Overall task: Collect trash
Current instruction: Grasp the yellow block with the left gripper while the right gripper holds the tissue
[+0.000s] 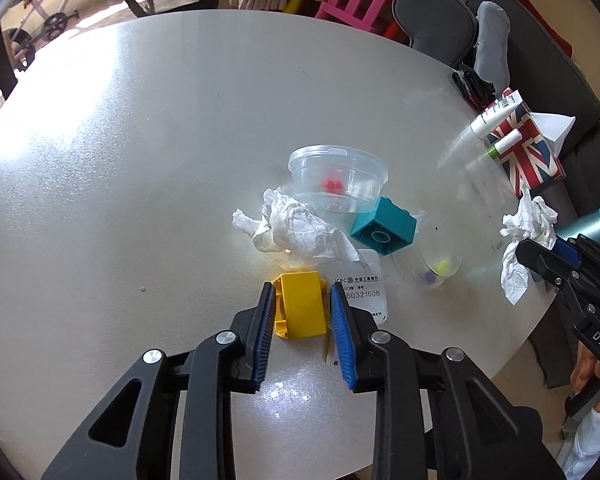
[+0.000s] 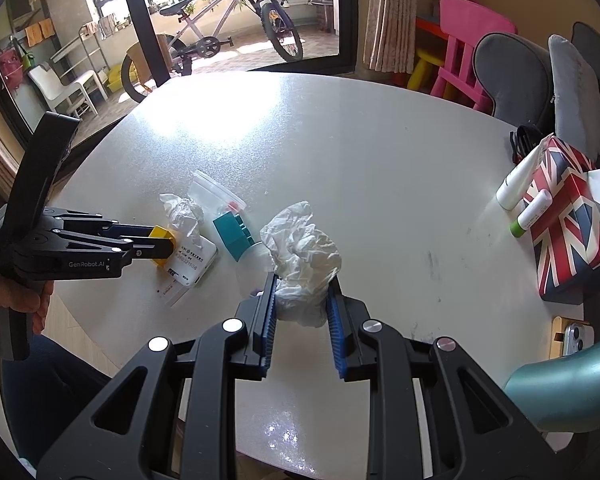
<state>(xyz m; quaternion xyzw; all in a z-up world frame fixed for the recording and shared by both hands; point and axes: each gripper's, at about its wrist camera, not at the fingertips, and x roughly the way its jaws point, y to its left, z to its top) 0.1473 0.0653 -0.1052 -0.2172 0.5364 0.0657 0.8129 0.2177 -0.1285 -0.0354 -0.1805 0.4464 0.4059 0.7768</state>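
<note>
My left gripper [image 1: 300, 290] is closed around a yellow toy block [image 1: 301, 307] on the white round table [image 1: 140, 180]; it also shows in the right wrist view [image 2: 162, 246]. A crumpled white tissue [image 1: 296, 230] lies just beyond it, beside a clear plastic tub [image 1: 338, 178] with small red bits. My right gripper [image 2: 302, 284] is shut on a second crumpled tissue [image 2: 304, 258], held just above the table; it shows in the left wrist view [image 1: 526, 236] at the right edge.
A teal toy block [image 1: 384, 226], a white ICBC card device [image 1: 366, 292] and a clear lid [image 1: 432, 260] lie near the tub. A Union Jack tissue box [image 2: 568, 220] with two tubes, a phone [image 2: 576, 338] and a teal cylinder [image 2: 564, 388] are at the right.
</note>
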